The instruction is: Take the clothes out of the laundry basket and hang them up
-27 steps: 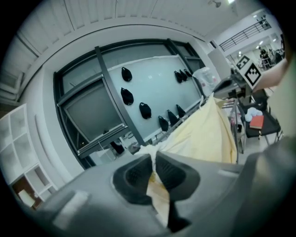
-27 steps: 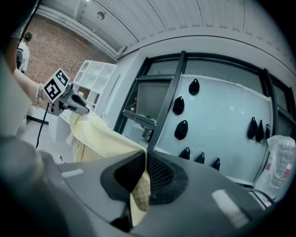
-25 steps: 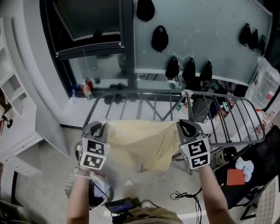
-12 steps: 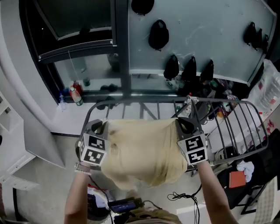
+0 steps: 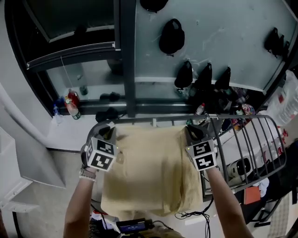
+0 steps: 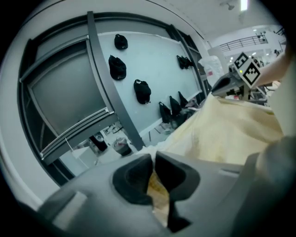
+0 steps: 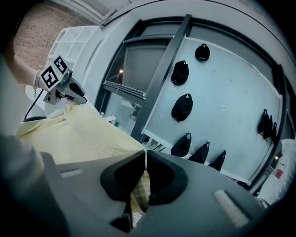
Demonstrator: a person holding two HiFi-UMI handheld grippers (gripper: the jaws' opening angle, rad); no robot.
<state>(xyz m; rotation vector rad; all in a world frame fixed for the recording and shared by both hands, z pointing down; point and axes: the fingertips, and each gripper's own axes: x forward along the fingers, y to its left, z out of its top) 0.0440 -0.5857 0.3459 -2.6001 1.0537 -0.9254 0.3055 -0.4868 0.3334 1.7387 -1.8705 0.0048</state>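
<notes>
Pale yellow garment (image 5: 149,172) is spread out flat over the near end of the drying rack (image 5: 253,139). The left hand-held gripper (image 5: 107,132) and right hand-held gripper (image 5: 192,132) are each pinched tight on a top corner. I'd hold it taut and level, then lower both sides evenly onto a rail. I think one sits right under the cloth, but it's hard to tell. Dark caps (image 5: 172,36) hang on the wall beyond.

Can't see most of the drying rack (image 5: 242,116), buried under the yellow cloth (image 5: 149,167). Can't make out the dark clutter (image 5: 132,227) at the bottom edge either, cut off there. Losing half the top cap (image 5: 153,3) to the frame. Can't read the bottles (image 5: 70,104), way too small. Can't follow the cloth corners inside the left tongs (image 6: 152,159) or right tongs (image 7: 145,159).
</notes>
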